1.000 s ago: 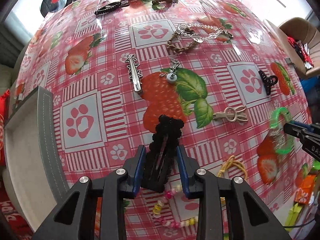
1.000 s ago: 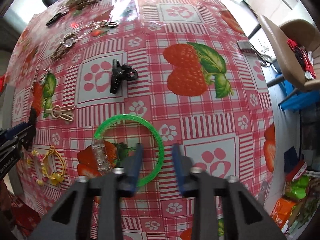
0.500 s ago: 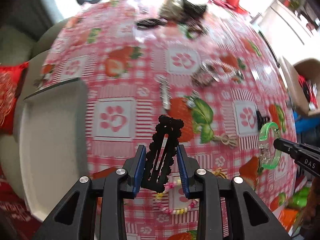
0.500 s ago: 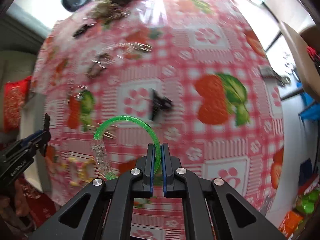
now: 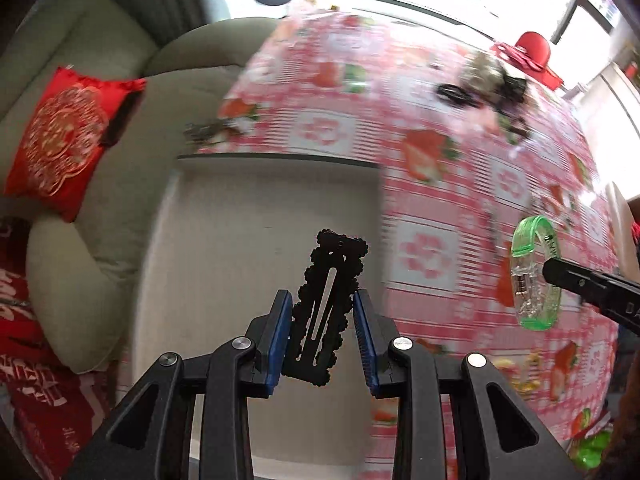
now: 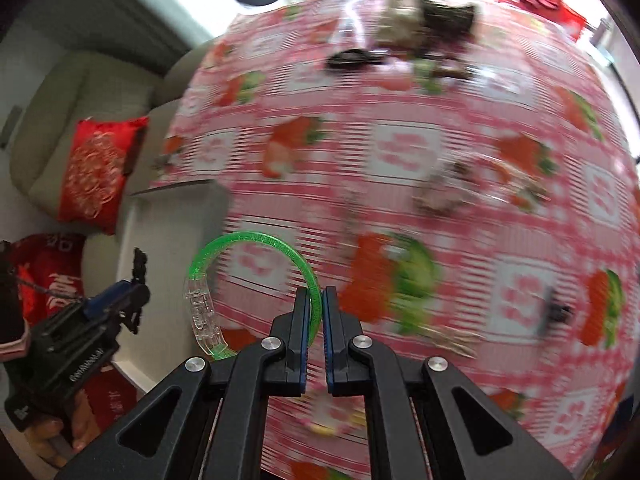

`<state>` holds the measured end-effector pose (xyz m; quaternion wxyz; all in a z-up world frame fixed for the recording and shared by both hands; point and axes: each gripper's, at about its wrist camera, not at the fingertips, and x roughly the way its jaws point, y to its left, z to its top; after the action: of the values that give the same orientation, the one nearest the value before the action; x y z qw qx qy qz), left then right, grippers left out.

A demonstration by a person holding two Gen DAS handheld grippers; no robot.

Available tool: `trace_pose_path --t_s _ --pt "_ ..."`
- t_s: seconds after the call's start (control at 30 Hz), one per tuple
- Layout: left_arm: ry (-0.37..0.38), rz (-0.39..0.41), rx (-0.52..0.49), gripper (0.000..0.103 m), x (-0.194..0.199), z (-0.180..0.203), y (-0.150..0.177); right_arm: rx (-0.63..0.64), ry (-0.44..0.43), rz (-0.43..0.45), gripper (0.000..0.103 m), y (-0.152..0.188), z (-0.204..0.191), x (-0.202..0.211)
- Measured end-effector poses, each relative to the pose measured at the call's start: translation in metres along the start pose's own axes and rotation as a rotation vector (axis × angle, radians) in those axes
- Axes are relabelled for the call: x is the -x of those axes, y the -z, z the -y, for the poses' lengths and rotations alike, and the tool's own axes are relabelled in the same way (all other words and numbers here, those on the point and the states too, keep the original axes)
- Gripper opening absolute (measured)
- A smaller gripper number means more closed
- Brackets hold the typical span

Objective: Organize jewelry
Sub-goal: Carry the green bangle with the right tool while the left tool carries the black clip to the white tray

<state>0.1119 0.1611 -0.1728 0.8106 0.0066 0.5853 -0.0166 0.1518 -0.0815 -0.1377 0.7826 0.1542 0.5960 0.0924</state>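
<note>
My left gripper (image 5: 322, 322) is shut on a black beaded hair clip (image 5: 326, 304), which hangs in the air over the pale tray (image 5: 240, 216) at the table's left edge. My right gripper (image 6: 318, 320) is shut on the rim of a green bangle (image 6: 256, 237) with a clear clasp, held above the strawberry tablecloth (image 6: 408, 152) just right of the tray (image 6: 168, 220). The bangle (image 5: 534, 272) and the right gripper's fingers (image 5: 580, 284) show at the right of the left wrist view. The left gripper (image 6: 132, 292) with its clip appears at the lower left of the right wrist view.
More jewelry lies blurred on the cloth: a dark pile (image 6: 432, 16) at the far edge, a black clip (image 6: 352, 58), a chain (image 6: 444, 192). A beige sofa (image 5: 120, 92) with a red cushion (image 5: 68, 132) stands left of the table.
Both grippers have swung left and risen. The right closed on the green bangle and lifted it. The left carried the black clip from over the cloth to over the tray.
</note>
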Motion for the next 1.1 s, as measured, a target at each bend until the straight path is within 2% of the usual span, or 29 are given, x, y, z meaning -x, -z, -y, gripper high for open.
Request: trace_pose_path --t_s 0.17,0.27,0.43,0.63,0.87,0.9,0.93,0.97,1.0,1.1 --pt "-0.038 -0.014 0.054 0.038 -0.023 -0.048 -0.007 0.074 -0.013 -0.016 0.007 -0.018 -0.061 -0.034" --pt "-0.066 -0.023 0.049 0.038 -0.04 -0.065 -0.009 0.106 -0.012 -0.032 0.007 -0.029 -0.09 -0.054" --pt "-0.072 -0.034 0.03 0.038 -0.062 -0.081 -0.013 0.148 0.02 -0.055 0.007 -0.047 -0.125 -0.088" --pt "-0.066 -0.053 0.017 0.038 -0.079 -0.083 -0.014 0.178 0.082 -0.112 0.007 -0.055 -0.143 -0.127" --pt "-0.089 -0.037 -0.027 0.039 -0.085 -0.078 -0.013 0.183 0.147 -0.136 0.007 -0.055 -0.145 -0.146" --pt "-0.093 -0.037 -0.03 0.042 -0.085 -0.077 -0.014 0.185 0.152 -0.138 0.007 -0.055 -0.145 -0.148" --pt "-0.106 -0.036 -0.036 0.049 -0.085 -0.076 -0.014 0.182 0.155 -0.147 0.007 -0.055 -0.145 -0.15" --pt "-0.125 -0.037 -0.044 0.076 -0.085 -0.075 -0.015 0.177 0.154 -0.153 0.009 -0.054 -0.144 -0.152" --pt "-0.133 -0.034 -0.043 0.086 -0.084 -0.075 -0.016 0.172 0.153 -0.156 0.009 -0.054 -0.144 -0.154" --pt "-0.121 -0.021 -0.022 0.086 -0.08 -0.077 -0.018 0.184 0.159 -0.146 0.01 -0.054 -0.146 -0.154"
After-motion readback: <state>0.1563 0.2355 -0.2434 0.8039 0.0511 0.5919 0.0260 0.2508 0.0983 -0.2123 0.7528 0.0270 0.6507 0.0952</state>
